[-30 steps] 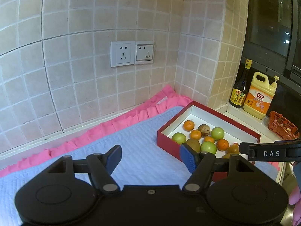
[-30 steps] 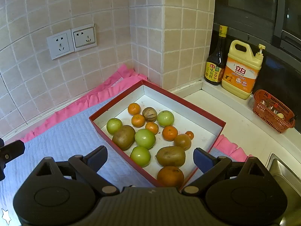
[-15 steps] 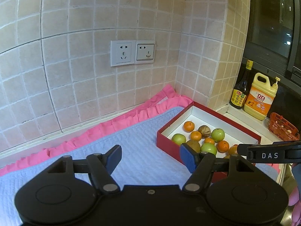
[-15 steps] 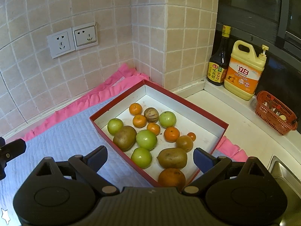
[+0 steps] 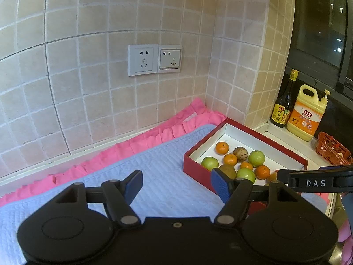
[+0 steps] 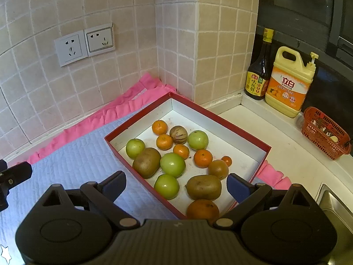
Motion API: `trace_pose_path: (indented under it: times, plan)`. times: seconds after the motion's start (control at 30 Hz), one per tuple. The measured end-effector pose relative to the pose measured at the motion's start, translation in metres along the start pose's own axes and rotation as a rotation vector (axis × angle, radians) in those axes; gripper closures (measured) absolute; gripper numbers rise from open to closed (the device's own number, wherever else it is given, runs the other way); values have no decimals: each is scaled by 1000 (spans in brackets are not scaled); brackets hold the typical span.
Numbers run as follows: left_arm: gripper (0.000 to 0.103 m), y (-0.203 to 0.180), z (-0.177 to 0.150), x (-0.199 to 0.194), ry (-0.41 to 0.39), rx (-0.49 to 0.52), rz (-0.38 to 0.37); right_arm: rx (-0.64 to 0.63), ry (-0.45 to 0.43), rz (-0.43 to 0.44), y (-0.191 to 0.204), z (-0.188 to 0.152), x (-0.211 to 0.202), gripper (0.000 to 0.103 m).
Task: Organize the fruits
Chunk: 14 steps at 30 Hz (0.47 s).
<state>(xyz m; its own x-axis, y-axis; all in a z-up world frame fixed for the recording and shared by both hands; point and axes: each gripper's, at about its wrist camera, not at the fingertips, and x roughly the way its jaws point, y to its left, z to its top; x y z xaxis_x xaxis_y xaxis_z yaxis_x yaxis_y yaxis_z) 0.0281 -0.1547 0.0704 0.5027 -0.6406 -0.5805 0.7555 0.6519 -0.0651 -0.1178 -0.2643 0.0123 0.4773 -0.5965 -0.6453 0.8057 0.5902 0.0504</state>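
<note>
Nothing on the desk has shifted since the earlier frames; only the right claw (image 6: pixel 176 184) has crept slightly nearer the red box (image 6: pixel 240 130). Both claws hang released and empty, the left claw (image 5: pixel 176 184) over the blue mat (image 5: pixel 167 165), beside the box. Green fruits (image 6: pixel 172 164), oranges (image 6: pixel 203 158) and kiwis (image 6: pixel 146 162) lie loose in the box at the desk's back corner.
</note>
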Motion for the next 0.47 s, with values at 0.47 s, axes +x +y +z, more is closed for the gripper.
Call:
trace_pose_path:
  times: [0.47]
  plan:
    - [22, 2, 0, 4, -44, -4, 37, -7, 6, 4, 0, 1, 8, 4]
